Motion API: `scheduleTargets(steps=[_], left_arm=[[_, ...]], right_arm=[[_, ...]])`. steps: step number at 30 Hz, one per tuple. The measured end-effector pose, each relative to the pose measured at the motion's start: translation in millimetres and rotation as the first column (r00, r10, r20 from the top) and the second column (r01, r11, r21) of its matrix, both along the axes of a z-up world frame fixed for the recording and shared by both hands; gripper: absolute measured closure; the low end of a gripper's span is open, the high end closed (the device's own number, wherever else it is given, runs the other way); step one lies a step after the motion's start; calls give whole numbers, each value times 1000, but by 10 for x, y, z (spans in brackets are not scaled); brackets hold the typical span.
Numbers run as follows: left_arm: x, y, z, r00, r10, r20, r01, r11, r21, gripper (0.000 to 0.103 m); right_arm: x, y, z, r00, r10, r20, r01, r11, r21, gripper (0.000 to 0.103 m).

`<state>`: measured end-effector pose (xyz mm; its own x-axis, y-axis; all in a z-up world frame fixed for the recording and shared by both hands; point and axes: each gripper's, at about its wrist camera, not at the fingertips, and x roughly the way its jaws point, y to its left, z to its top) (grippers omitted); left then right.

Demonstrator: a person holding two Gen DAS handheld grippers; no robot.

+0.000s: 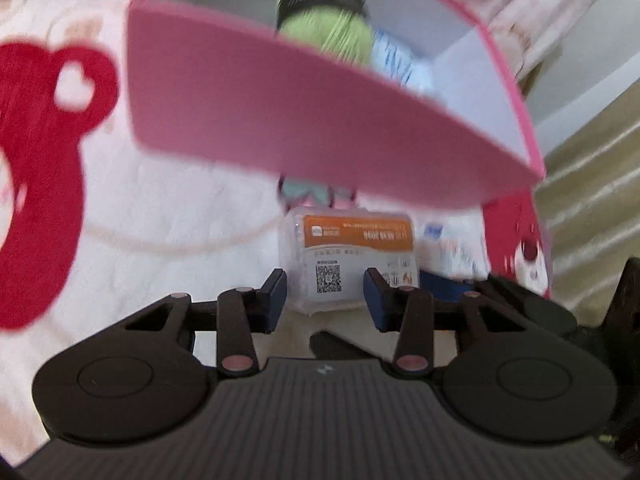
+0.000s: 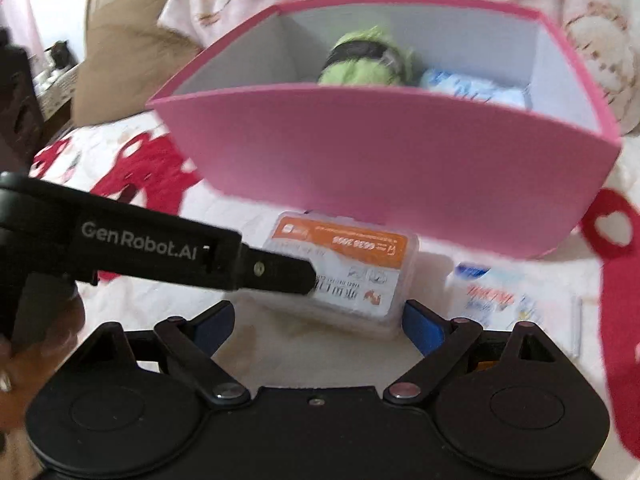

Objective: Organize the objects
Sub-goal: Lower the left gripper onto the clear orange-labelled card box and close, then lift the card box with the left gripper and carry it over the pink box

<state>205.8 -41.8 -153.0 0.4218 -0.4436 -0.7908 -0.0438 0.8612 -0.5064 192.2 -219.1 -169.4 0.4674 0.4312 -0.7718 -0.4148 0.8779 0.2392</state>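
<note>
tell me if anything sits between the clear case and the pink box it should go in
Only the pink box itself: its tall near wall rises right behind the clear case, so the case must go up over the rim. Inside, green yarn and a blue pack fill the right part; the left looks free.

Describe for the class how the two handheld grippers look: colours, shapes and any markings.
Both are matte black with round pivot housings, linkage arms with silvery rivets, and blue pads. The left gripper has a ribbed body; its side reads "GenRobot.AI" in the right wrist view. The right gripper looks the same.
</note>
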Motion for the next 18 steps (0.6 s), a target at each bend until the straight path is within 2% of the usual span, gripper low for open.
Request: scheduleTargets(steps=[3,7,9,13,18], left_arm=[[-57,85,-33,999,15,-38,-15,1000,-12,61],[-13,138,-5,997,74,23,-75,996,55,58],[39,169,-45,995,93,27,-94,995,38,55],[63,142,-130,996,90,2,-90,995,-46,59],[-10,7,-93,995,92,42,-92,996,-1,59]], right_arm=[[2,37,18,1000,24,-10,-24,1000,17,10],[9,109,-31,1000,27,12,-27,999,-20,11],[10,134,-56,999,32,31,-30,999,-45,11],[-53,172,-97,996,56,71,-47,992,-115,18],[-87,182,-105,994,66,86,-53,987,-151,20]])
